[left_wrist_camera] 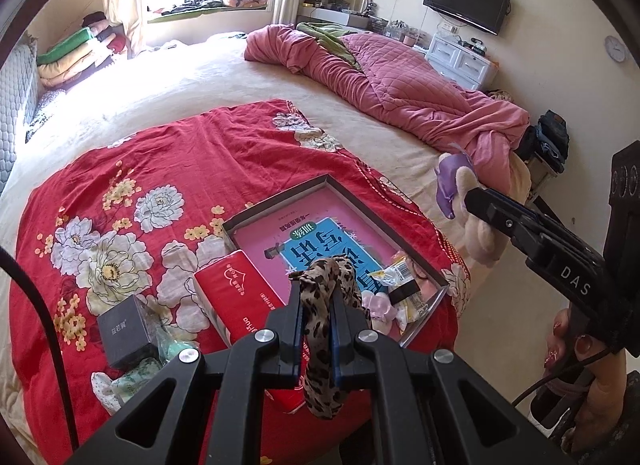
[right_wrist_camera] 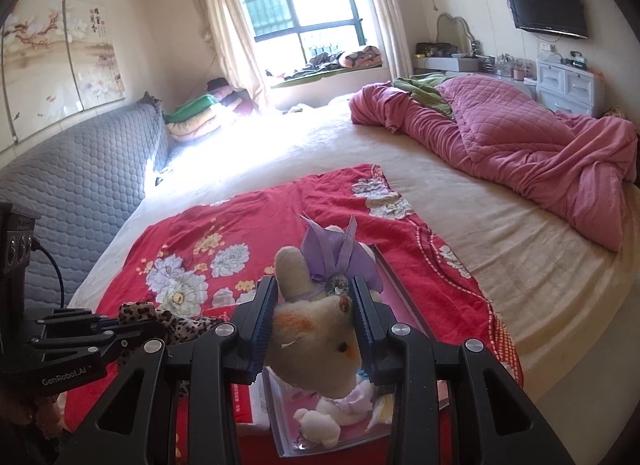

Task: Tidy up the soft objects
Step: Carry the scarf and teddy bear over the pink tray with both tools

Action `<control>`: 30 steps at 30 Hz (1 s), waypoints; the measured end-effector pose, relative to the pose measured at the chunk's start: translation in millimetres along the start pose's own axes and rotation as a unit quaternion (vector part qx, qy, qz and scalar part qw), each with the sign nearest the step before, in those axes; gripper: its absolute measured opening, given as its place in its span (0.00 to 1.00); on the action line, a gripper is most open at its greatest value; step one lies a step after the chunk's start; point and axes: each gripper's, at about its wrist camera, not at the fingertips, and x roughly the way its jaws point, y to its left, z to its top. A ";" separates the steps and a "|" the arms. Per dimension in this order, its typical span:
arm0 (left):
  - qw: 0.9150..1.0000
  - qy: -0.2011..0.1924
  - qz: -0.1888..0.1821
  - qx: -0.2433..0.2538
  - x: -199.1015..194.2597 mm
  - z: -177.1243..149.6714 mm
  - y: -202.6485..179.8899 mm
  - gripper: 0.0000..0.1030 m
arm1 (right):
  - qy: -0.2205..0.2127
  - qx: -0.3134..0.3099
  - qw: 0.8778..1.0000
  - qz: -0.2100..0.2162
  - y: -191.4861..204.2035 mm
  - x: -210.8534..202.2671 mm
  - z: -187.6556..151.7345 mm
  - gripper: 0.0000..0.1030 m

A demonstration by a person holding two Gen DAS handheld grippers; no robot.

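Left wrist view: my left hand-held gripper (left_wrist_camera: pixel 316 305) is clamped on the leopard-print fabric scrunchie (left_wrist_camera: pixel 326 345), hanging lengthwise above the shallow grey cardboard box (left_wrist_camera: pixel 400 221); "DAS" reads on the right one. Right wrist view: my right hand-held gripper (right_wrist_camera: pixel 314 321) pinches the cream plush bunny with purple bow (right_wrist_camera: pixel 316 329), ears pointing away; "GenRobot.AI" shows only here.

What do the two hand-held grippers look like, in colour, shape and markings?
Both are black, with angular open-frame fingers, silver round bolts and ribbed blue pads. The left gripper carries white "GenRobot.AI" lettering on its side. The right gripper shows white letters "DAS", and a black cable hangs below it. The hand gripping it has dark red nails.
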 end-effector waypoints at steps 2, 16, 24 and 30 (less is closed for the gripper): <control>1.000 -0.001 -0.001 0.002 0.8 1.8 -1.7 0.10 | -0.003 0.003 1.000 -0.005 -2.9 -3.4 1.3 0.37; 0.999 0.017 -0.025 0.015 25.1 10.5 -20.5 0.10 | -0.011 0.024 0.999 -0.025 -27.1 -9.2 2.0 0.37; 0.998 0.043 -0.051 0.015 50.5 6.0 -31.6 0.10 | -0.003 0.025 0.999 -0.025 -31.3 -4.2 2.3 0.37; 0.996 0.060 -0.062 0.017 67.4 5.0 -41.2 0.10 | 0.003 0.021 0.999 -0.027 -34.3 1.2 2.6 0.37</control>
